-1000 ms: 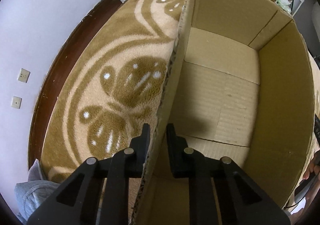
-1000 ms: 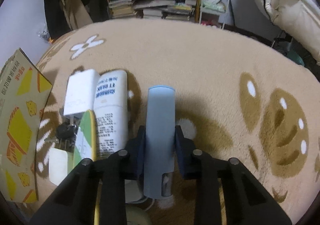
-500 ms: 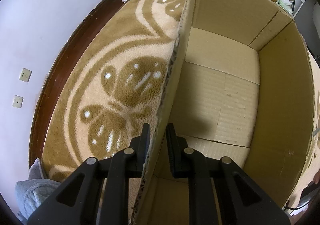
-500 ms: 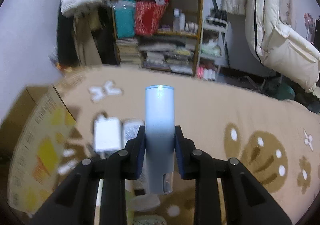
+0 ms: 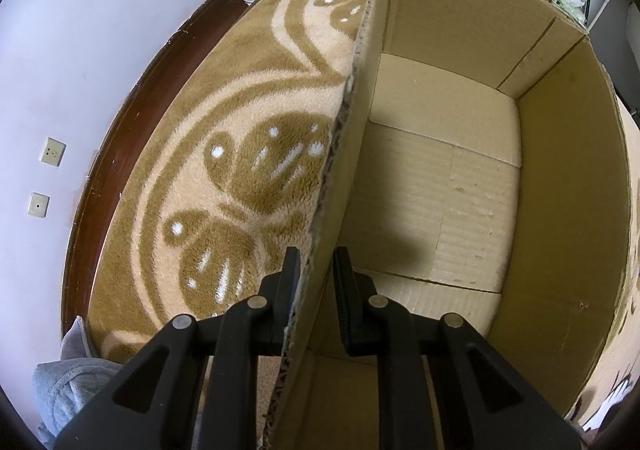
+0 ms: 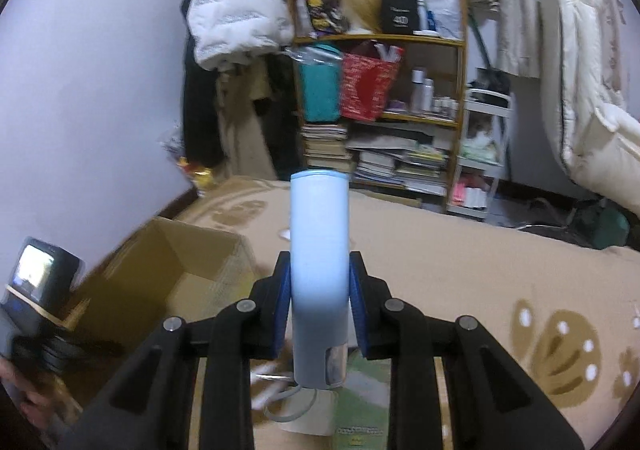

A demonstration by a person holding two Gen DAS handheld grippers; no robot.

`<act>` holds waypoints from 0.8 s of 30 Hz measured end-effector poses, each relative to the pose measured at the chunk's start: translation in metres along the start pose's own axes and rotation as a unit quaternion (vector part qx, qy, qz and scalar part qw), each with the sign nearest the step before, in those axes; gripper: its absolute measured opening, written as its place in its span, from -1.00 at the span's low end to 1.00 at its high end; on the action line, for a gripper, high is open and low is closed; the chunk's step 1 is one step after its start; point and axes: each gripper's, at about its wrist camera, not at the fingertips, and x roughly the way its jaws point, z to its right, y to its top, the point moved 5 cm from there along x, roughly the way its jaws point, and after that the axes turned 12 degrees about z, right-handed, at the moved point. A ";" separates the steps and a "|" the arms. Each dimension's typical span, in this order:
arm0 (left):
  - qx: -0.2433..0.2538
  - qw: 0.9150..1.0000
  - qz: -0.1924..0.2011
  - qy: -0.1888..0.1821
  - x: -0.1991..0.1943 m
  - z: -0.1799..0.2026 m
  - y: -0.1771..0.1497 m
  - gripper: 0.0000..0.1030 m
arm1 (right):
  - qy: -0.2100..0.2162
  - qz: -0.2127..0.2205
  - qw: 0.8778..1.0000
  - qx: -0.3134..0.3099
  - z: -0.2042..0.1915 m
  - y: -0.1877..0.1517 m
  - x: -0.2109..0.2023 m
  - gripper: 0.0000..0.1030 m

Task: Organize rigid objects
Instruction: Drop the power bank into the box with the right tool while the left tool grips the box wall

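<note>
Indoors: your left gripper (image 5: 316, 270) clamps cardboard box (image 5: 568, 178) wall on patterned carpet (image 5: 224, 122); right gripper (image 6: 319, 282) clamps blue case (image 6: 319, 250), bookshelf (image 6: 400, 98) at 12 o'clock.

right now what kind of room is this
Most likely a lived-in bedroom or spare room at home. A patterned carpet covers the floor, a shelf is crammed with books and bags, and a white puffer jacket hangs by the wall.

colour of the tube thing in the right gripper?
Pale blue tube, clamped in the right gripper; clearest in the right wrist view.
</note>
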 end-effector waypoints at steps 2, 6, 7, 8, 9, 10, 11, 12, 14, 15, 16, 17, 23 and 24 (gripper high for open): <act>0.000 1.000 0.000 0.001 0.000 0.000 0.000 -0.69 | 0.019 0.003 1.000 0.008 -0.015 0.004 0.002 -0.45; -0.003 1.000 -0.001 0.002 0.001 0.000 -0.001 -0.68 | 0.047 0.009 0.999 0.007 -0.047 0.010 0.004 -0.45; -0.003 1.000 -0.001 0.001 0.001 0.000 0.000 -0.68 | 0.050 0.010 0.999 0.004 -0.051 0.010 0.005 -0.45; -0.003 1.000 -0.001 0.001 0.001 0.000 0.000 -0.68 | 0.054 0.010 0.998 0.001 -0.059 0.011 0.008 -0.45; -0.001 1.000 0.000 0.003 0.000 0.001 -0.001 -0.68 | 0.057 0.009 0.998 0.001 -0.064 0.010 0.009 -0.45; 0.001 1.000 0.000 0.004 0.000 0.001 -0.001 -0.68 | 0.060 0.006 0.998 0.003 -0.068 0.008 0.012 -0.45; 0.002 1.000 0.001 0.005 0.000 0.002 -0.001 -0.68 | 0.065 0.001 0.998 0.006 -0.073 0.007 0.014 -0.45; 0.002 1.000 0.001 0.005 0.000 0.002 -0.001 -0.68 | 0.069 -0.004 0.998 0.009 -0.077 0.004 0.018 -0.45; 0.001 1.000 0.001 0.005 0.000 0.003 -0.002 -0.68 | 0.073 -0.017 0.997 0.013 -0.083 -0.002 0.023 -0.45; -0.001 1.000 0.001 0.004 0.000 0.003 -0.002 -0.68 | 0.076 -0.025 0.997 0.014 -0.086 -0.006 0.027 -0.45; -0.002 1.000 0.000 0.003 0.000 0.003 -0.002 -0.68 | 0.079 -0.035 0.996 0.013 -0.090 -0.010 0.030 -0.45; -0.003 1.000 0.000 0.003 0.000 0.003 -0.002 -0.68 | 0.081 -0.041 0.996 0.012 -0.092 -0.015 0.032 -0.45; -0.006 1.000 -0.001 -0.001 0.000 0.001 -0.001 -0.69 | 0.094 -0.094 0.991 0.023 -0.094 -0.044 0.045 -0.45; -0.007 1.000 -0.002 -0.002 0.000 0.000 -0.001 -0.69 | 0.093 -0.100 0.990 0.021 -0.095 -0.050 0.046 -0.45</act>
